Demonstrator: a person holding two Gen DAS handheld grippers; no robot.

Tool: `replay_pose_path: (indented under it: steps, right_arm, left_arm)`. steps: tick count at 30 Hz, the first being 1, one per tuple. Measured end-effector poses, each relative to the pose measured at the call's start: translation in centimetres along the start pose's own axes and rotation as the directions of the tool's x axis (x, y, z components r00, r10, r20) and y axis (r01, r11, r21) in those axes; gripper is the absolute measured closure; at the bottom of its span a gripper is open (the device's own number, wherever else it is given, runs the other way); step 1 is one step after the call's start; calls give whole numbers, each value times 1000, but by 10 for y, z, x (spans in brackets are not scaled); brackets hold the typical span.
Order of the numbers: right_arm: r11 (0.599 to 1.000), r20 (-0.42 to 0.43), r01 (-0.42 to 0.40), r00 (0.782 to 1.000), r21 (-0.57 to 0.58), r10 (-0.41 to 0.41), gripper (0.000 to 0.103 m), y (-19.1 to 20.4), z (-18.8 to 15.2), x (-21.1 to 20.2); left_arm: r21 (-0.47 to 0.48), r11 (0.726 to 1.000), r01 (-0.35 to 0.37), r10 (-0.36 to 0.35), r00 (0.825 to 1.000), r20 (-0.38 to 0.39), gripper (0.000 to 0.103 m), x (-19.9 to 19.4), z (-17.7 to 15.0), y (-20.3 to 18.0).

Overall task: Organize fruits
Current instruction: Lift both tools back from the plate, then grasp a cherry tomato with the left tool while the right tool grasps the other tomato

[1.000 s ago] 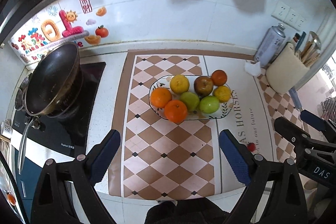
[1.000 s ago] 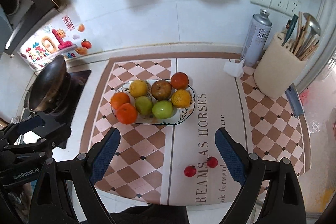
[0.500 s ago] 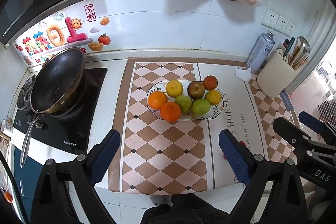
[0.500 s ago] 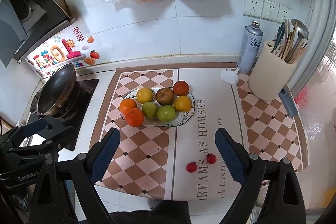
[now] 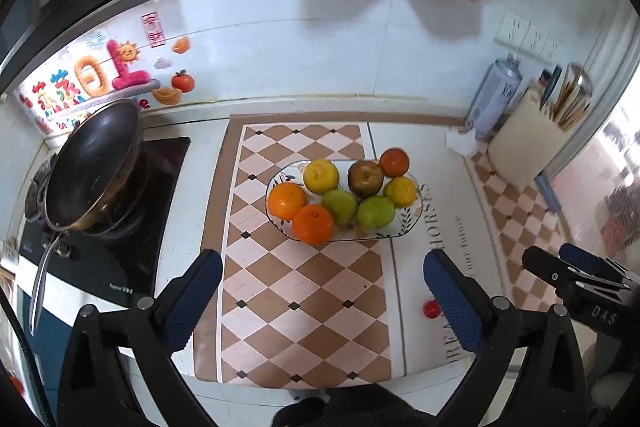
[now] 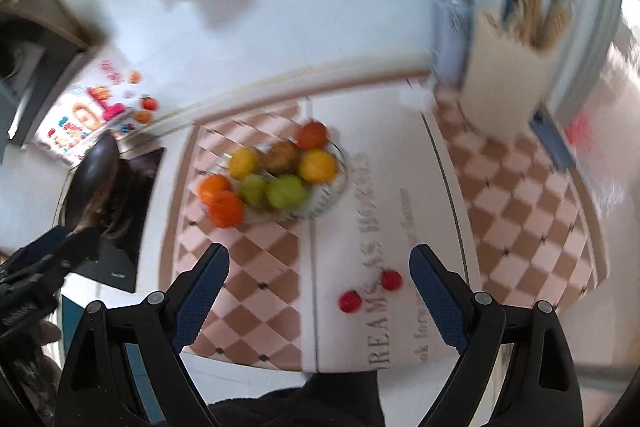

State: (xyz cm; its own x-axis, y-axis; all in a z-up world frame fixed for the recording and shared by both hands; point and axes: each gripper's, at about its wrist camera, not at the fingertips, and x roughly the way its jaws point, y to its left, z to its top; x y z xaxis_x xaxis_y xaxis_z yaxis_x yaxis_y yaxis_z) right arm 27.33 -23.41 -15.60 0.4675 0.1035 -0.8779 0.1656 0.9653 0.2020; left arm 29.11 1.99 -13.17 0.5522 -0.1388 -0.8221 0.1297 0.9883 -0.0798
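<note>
My left gripper [image 5: 322, 281] is wide open, jaws have just been opening, nothing between them, only checkered mat [image 5: 304, 291] below. Fruit plate [image 5: 406, 227] sits ahead of it, slightly to the right, on the mat: two oranges [image 5: 286, 200] at its near left, a yellow fruit [image 5: 321, 175] behind them, two green fruits [image 5: 375, 211] at near middle, a brownish apple [image 5: 365, 178], another yellow one and a reddish orange at the far right. One small red fruit [image 5: 431, 308] lies just beside the left gripper's right finger, partly hidden by it. Black pan [image 5: 94, 163] on the stove is off to the left.

My right gripper [image 6: 318, 267] is also wide open and empty; that view is motion-blurred. Two small red fruits [image 6: 391, 279] lie on the white lettered strip of the mat, between its fingers and nearer the right one, close together, not touching the pads. The plate is ahead and left of it. Utensil holder [image 6: 502, 83] is far ahead right, spray can beside it.
</note>
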Motion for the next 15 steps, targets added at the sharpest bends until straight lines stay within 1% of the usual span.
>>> replay_pose_path:
  steps: [1,2,3,5,6,9,12,15]
  right_arm:
    - [1000,-23,4,1000,22,-4,10,-13,-2,13]
    - [999,-45,9,999,41,-8,16,-27,-4,29]
    - [998,-69,19,997,58,-15,28,-38,-6,42]
    - [995,-128,10,992,99,2,36,-58,-12,71]
    - [993,-141,5,990,114,11,39,-65,-15,83]
    - [992,-187,7,982,126,16,41,-79,-22,119]
    - [991,-227,8,974,130,22,41,-86,-26,149]
    - [991,-260,11,965,132,24,43,-90,-30,176]
  left_arm:
    - [19,1000,-11,12,1000,-18,0,10,0,-7]
    - [37,999,-16,17,999,-33,0,20,-1,-13]
    - [63,998,-29,33,998,-53,0,34,-2,-22]
    - [99,994,-42,51,995,-89,0,54,-6,-34]
    - [116,992,-42,55,992,-112,0,66,-9,-41]
    - [171,984,-46,77,980,-181,0,103,-20,-61]
    - [211,977,-18,77,959,-273,0,140,-32,-80]
    - [229,973,9,71,938,-338,0,166,-39,-93]
